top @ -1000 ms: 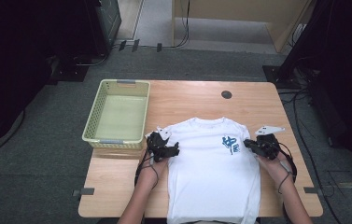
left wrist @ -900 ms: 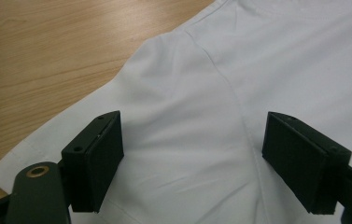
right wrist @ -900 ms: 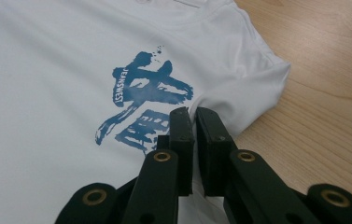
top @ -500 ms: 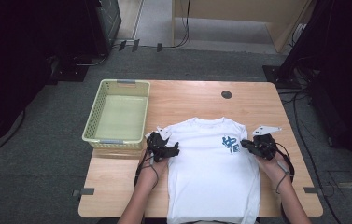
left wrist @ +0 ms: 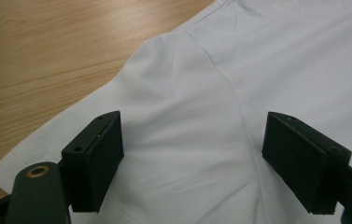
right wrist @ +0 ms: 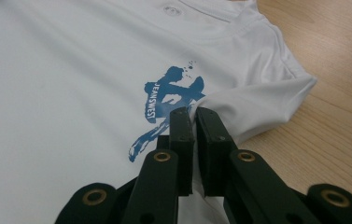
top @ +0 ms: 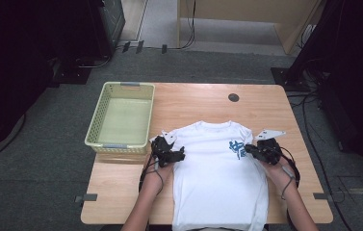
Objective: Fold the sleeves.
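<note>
Nothing much has shifted over the last second: both hands sit where they were, and the white shirt (top: 220, 173) lies as flat as before on the table (top: 203, 101), collar away from the person, hem hanging off the near edge. Over at the person's left, the left gripper (top: 175, 157) rests at the shirt's sleeve and shoulder, its fingers (left wrist: 96, 161) spread wide apart; in the left gripper view they stand over plain white cloth with the shoulder seam running between them, and nothing is caught between them. Whether the fingertips touch the cloth I cannot tell. On the other side, the right gripper (top: 252, 149) has its fingers (right wrist: 182, 140) pressed together, and in the right gripper view a fold of the shirt's other sleeve is pinched between them, the cloth drawn up into a small ridge just beside the blue print (right wrist: 166, 105) on the chest. That sleeve's edge lies on the bare wood to the outside. A pale green basket (top: 121, 144) stands on the table's left end, near the left gripper but apart from the shirt.
</note>
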A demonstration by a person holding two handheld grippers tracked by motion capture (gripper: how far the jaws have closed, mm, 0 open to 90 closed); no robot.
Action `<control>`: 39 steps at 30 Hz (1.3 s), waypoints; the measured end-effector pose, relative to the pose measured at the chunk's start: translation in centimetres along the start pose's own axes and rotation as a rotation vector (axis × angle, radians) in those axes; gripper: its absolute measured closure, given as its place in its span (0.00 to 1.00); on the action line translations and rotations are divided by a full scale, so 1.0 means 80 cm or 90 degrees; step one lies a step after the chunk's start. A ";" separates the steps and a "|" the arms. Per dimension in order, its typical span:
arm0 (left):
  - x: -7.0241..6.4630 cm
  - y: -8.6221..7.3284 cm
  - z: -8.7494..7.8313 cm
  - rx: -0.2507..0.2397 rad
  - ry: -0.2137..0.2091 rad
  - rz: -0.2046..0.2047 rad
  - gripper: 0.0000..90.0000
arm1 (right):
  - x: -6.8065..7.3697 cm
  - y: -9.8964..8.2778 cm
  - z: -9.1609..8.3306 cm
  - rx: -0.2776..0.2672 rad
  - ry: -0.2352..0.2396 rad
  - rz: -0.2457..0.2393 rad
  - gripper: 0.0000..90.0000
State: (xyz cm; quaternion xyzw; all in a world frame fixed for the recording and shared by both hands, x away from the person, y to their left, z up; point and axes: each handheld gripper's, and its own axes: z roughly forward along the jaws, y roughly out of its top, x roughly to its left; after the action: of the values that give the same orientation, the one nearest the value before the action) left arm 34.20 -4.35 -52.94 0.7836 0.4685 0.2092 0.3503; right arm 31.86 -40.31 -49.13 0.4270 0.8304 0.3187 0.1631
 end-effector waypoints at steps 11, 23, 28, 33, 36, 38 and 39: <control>0.000 0.000 0.000 0.000 0.000 0.000 0.23 | 0.008 0.007 0.003 0.001 0.005 -0.004 0.96; 0.000 0.000 0.000 0.000 0.000 0.000 0.23 | 0.021 0.016 0.012 0.003 0.014 -0.017 0.96; 0.000 0.000 0.000 0.000 0.000 0.000 0.23 | 0.026 0.021 0.016 0.004 0.017 -0.022 0.96; 0.000 0.000 0.000 0.000 0.000 0.000 0.23 | 0.033 0.025 0.020 0.008 0.020 -0.031 0.96; 0.000 0.000 0.000 0.000 0.000 0.000 0.23 | 0.036 0.028 0.023 0.010 0.023 -0.033 0.96; 0.000 0.000 0.000 0.001 0.000 0.001 0.23 | 0.037 0.029 0.025 0.010 0.025 -0.032 0.96; 0.000 0.000 0.000 0.001 0.000 0.001 0.23 | 0.037 0.029 0.025 0.010 0.025 -0.032 0.96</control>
State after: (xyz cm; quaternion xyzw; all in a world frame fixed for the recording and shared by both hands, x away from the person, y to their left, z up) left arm 34.18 -4.34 -52.93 0.7842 0.4682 0.2093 0.3494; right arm 32.62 -36.08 -49.04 0.4009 0.8463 0.3163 0.1514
